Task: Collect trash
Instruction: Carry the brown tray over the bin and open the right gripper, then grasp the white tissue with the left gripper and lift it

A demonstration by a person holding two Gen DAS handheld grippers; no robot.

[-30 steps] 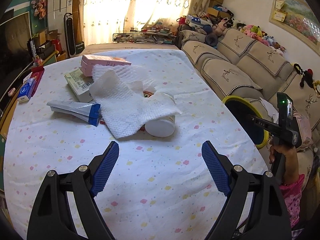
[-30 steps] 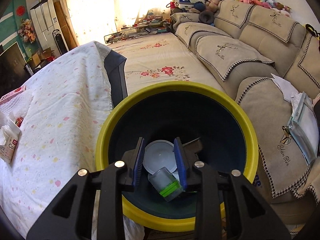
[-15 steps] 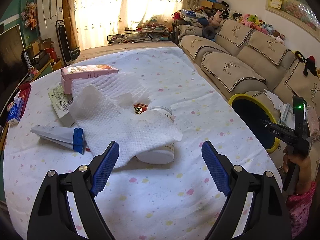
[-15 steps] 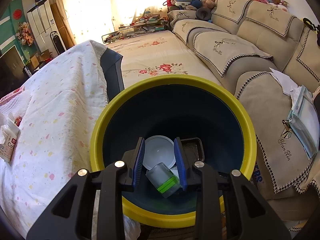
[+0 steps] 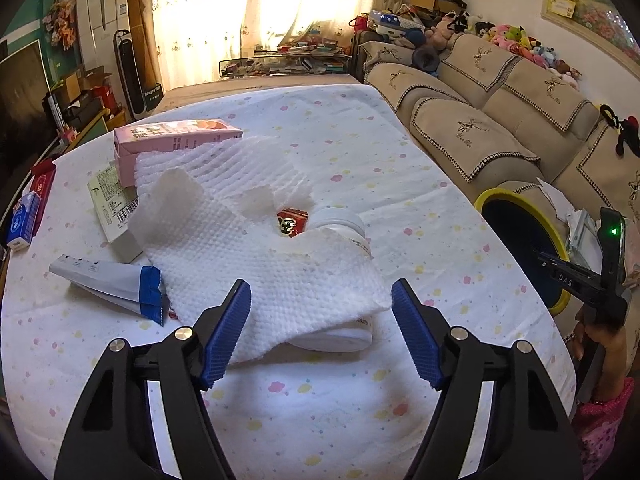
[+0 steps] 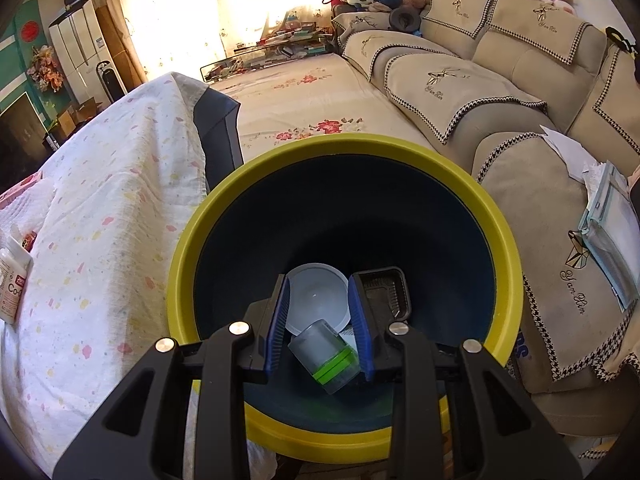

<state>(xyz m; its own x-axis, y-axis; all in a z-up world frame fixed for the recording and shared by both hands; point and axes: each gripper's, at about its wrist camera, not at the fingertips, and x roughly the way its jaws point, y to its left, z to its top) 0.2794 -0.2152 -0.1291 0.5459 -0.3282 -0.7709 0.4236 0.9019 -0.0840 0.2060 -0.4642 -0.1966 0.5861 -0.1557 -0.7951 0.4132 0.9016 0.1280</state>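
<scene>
**Asker:** What is in front of your left jaws?

**Me:** My left jaws point down at a desk under a white cloth with pastel spots. They stand wide apart and have just been closing a little. A crumpled white paper towel lies ahead, its near edge showing between the two blue pads, but neither pad touches it. The towel is draped over a white plastic bottle lying on its side. A small red packet peeks out beside the bottle. Further left are a blue-and-white wrapper and a pink carton.

**Asker:** And your right?

**Me:** My right jaws hang over a yellow-rimmed bin, which stands between the desk and a beige sofa. The gap between them is narrow, and they grip nothing. Down in the bin lie a round white lid, a black tray and a clear cup with a green band.
</scene>
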